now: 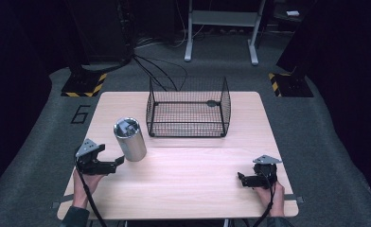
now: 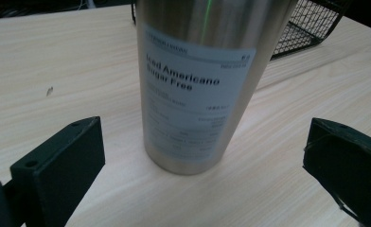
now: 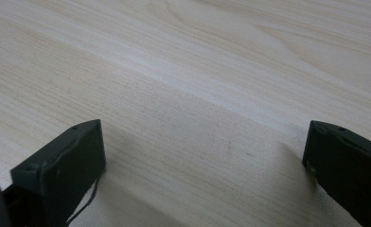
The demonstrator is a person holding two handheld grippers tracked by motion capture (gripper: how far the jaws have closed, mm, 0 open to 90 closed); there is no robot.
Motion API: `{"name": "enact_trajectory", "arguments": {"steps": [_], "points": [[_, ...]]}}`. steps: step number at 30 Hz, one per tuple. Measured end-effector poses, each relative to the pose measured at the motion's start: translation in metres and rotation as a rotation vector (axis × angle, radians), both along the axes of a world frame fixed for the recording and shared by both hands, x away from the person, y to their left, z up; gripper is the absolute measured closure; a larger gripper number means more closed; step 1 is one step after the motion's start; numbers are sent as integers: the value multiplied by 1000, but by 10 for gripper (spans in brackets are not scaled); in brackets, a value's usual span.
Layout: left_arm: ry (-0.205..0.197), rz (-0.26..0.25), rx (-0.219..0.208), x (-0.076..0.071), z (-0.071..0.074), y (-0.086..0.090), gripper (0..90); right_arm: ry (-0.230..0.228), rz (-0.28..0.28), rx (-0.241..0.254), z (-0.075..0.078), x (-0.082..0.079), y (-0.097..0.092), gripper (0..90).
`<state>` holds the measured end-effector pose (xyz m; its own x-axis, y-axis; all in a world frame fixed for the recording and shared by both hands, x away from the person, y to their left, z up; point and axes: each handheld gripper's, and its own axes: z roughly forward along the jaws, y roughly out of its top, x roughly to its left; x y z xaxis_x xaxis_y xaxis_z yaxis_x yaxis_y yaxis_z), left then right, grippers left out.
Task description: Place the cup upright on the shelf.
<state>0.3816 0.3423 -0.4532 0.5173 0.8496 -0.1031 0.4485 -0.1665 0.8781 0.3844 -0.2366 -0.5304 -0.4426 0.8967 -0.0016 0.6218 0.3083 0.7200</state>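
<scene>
Approach geometry for a grasp: stainless steel tumbler (image 1: 130, 139) stands upright near the table's (image 1: 188, 189) left edge, in front of the wire basket (image 1: 188, 108), long axis vertical. Left gripper (image 1: 111, 165), jaws spread wide and empty, lies just beside the tumbler, which sits ahead between its jaws. Right gripper (image 1: 241, 178), also wide and empty, rests well apart

A lab: dark curtained walls, hazard-taped stand bases (image 1: 84, 85), floor cables (image 1: 150, 66), a numbered carpet mark (image 1: 81, 114)
</scene>
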Motion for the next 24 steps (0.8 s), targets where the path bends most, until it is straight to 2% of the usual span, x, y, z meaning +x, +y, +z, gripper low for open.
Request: {"name": "enact_trajectory", "arguments": {"steps": [7, 15, 16, 24], "points": [[-23, -14, 8, 8, 12, -3, 0, 0, 0, 0, 0, 0, 0, 0], [-36, -21, -5, 17, 19, -5, 0, 0, 0, 0, 0, 0, 0, 0], [-47, -17, -6, 18, 20, -6, 0, 0, 0, 0, 0, 0, 0, 0], [-46, -38, 4, 27, 23, -12, 0, 0, 0, 0, 0, 0, 0, 0]]}}
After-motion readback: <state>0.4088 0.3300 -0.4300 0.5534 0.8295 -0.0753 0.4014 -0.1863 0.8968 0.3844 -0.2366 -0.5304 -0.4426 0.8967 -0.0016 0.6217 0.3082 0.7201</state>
